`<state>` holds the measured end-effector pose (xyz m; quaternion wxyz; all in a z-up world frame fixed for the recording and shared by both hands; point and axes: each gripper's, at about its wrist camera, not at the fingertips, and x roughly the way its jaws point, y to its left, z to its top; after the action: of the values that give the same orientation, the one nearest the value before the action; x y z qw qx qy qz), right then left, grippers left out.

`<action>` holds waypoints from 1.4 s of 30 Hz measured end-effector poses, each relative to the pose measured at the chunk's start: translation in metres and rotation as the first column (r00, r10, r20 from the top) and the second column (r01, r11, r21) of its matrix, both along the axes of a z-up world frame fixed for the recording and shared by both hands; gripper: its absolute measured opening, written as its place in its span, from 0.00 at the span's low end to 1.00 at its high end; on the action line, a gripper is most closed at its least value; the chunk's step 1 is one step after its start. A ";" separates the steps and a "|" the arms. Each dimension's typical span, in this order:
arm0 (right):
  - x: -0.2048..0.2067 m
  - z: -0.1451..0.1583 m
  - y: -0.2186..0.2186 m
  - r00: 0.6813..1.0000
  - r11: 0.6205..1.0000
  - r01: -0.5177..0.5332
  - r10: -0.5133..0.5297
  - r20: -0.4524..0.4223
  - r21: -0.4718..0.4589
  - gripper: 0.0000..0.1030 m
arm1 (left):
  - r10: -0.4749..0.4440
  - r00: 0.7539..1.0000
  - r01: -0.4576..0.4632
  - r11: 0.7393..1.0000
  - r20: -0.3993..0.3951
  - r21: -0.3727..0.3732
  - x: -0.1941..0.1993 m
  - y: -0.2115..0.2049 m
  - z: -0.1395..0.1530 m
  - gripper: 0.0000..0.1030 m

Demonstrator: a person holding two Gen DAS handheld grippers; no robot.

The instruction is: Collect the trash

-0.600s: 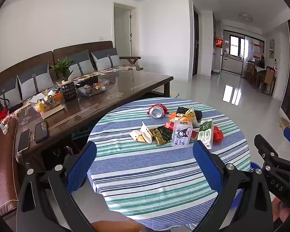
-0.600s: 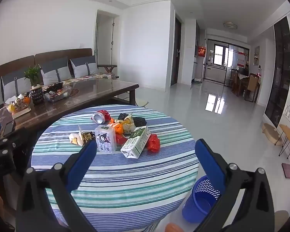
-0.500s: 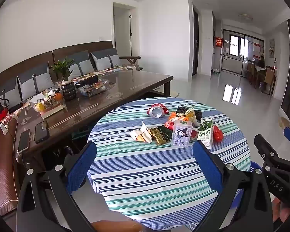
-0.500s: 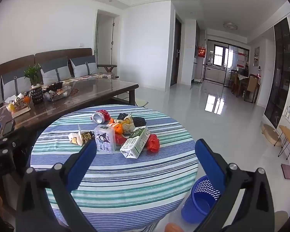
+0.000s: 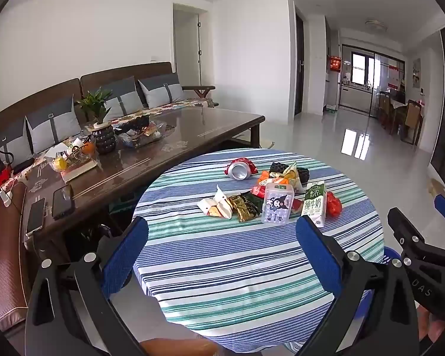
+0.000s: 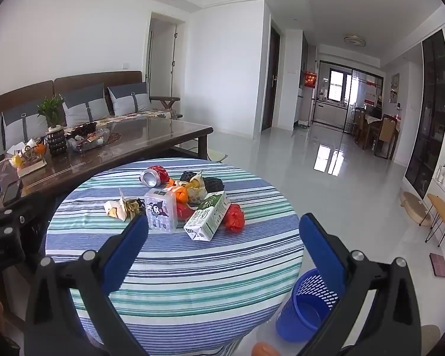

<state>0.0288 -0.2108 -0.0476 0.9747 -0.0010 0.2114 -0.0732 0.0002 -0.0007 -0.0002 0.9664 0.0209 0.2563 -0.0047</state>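
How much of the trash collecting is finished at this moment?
Nothing looks done: the blue bin shows no trash inside. Nothing is in hand: left gripper and right gripper are open. Left: crushed can, milk carton, clear box and wrappers on the round table.

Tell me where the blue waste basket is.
In the right wrist view, the blue waste basket stands on the floor at lower right, just past the edge of the striped round table, partly behind the right gripper.
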 end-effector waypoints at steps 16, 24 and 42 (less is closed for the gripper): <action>0.001 -0.004 0.001 1.000 1.000 -0.001 0.001 -0.002 -0.010 0.96 | 0.000 1.000 0.000 1.000 0.000 -0.001 0.000 0.000 0.000 0.96; 0.001 -0.005 0.000 1.000 1.000 0.000 0.000 -0.001 -0.013 0.96 | 0.000 1.000 0.000 1.000 0.001 0.000 0.000 0.000 0.000 0.96; 0.001 -0.004 0.000 1.000 1.000 0.000 0.000 0.001 -0.013 0.96 | -0.001 1.000 0.001 1.000 0.002 0.000 0.000 0.000 0.000 0.96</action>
<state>0.0296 -0.2110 -0.0517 0.9748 -0.0072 0.2104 -0.0745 -0.0002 -0.0006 -0.0002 0.9666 0.0208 0.2554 -0.0050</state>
